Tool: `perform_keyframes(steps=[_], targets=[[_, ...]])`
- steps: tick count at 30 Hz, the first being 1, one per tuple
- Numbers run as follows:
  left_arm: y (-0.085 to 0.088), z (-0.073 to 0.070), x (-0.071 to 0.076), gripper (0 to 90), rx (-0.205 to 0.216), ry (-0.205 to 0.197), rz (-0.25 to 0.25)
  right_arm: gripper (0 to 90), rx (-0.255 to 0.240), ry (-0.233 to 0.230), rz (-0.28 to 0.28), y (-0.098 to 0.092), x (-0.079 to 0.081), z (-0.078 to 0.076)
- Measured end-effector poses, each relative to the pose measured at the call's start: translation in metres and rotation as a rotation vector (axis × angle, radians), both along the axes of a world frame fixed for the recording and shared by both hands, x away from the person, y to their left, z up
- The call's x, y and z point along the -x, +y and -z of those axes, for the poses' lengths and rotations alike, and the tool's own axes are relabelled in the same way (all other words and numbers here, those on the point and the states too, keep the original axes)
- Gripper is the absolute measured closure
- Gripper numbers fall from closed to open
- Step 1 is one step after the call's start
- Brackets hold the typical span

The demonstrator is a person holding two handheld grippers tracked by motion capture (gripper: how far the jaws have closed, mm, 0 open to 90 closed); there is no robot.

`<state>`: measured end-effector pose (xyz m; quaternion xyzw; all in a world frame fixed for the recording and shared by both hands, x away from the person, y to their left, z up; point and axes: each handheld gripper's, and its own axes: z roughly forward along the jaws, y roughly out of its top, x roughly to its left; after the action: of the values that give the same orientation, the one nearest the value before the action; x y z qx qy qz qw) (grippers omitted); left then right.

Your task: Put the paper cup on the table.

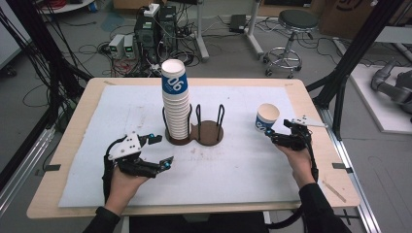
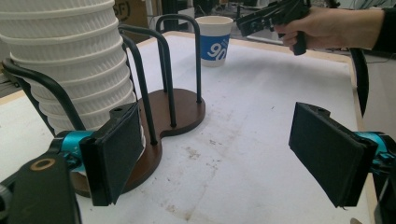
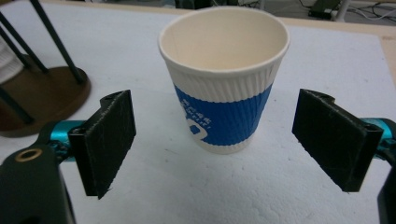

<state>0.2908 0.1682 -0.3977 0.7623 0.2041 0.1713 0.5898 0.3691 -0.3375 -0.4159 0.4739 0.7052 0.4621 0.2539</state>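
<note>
A tall stack of white-and-blue paper cups (image 1: 175, 99) stands in one side of a dark wire cup holder (image 1: 210, 132) at mid-table. A single paper cup (image 1: 267, 117) stands upright on the white mat to the right. My right gripper (image 1: 278, 132) is just right of this cup and stands open. In the right gripper view the cup (image 3: 224, 79) stands a little beyond the gripper (image 3: 220, 140), in line with the gap between its pads, untouched. My left gripper (image 1: 162, 151) is open and holds nothing, in front of the stack (image 2: 70, 70).
The holder's other side (image 2: 180, 109) holds no cups, and its wire posts rise from the brown base. A white mat (image 1: 243, 165) covers most of the wooden table. Beyond the table's far edge stand a stool (image 1: 291, 29), computers and cables.
</note>
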Motion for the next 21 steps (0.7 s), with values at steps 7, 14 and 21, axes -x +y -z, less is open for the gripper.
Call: perform_keyframes(steps=[7, 14, 21], targets=[[0.001, -0.001, 0.002, 17.3, 0.012, -0.009, -0.001, 13.8, -0.002, -0.08, -0.095, 0.007, 0.022, -0.022], [-0.001, -0.003, 0.003, 17.3, 0.01, -0.007, -0.014, 13.8, -0.046, -0.152, -0.169, 0.016, 0.036, -0.036], [0.001, -0.006, 0.0, 17.3, 0.03, -0.01, -0.014, 13.8, -0.064, -0.2, -0.237, 0.026, 0.05, -0.047]])
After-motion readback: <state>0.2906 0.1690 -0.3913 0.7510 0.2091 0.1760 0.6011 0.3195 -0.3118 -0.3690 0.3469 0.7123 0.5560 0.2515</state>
